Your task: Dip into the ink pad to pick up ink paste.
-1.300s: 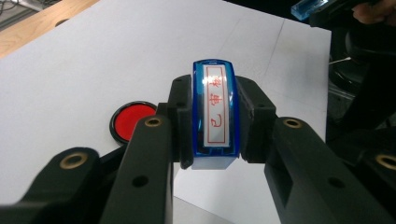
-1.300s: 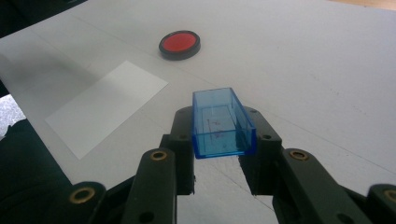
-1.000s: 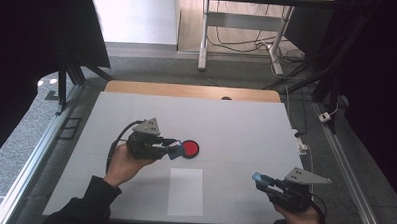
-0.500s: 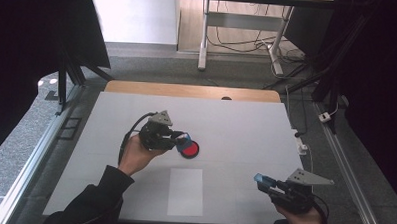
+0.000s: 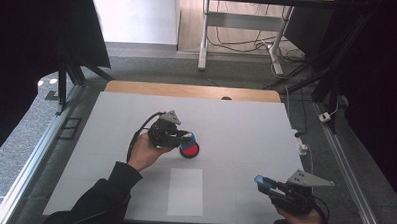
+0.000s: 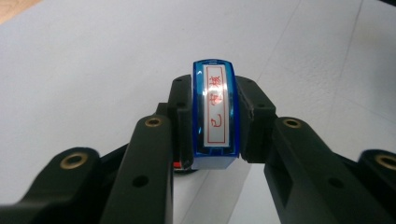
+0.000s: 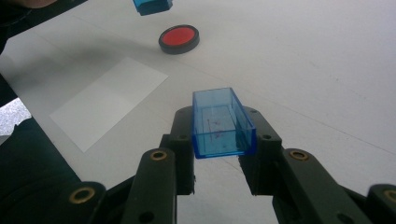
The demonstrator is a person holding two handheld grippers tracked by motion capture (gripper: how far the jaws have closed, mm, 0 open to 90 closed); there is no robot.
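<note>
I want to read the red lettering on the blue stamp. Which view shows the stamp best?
The left gripper view: the stamp sits close up between the jaws, label facing the camera. In the high view it is a small blue shape over the ink pad. The right gripper view catches its lower end.

Stamp and cap in my grip, ink pad below

My left gripper (image 6: 212, 140) clamps the blue stamp (image 6: 214, 114), its red-lettered label facing the camera, just above the round red ink pad (image 5: 189, 149) in its black case. My right gripper (image 7: 219, 144) holds the clear blue cap (image 7: 221, 122), open side up, well apart.
</note>
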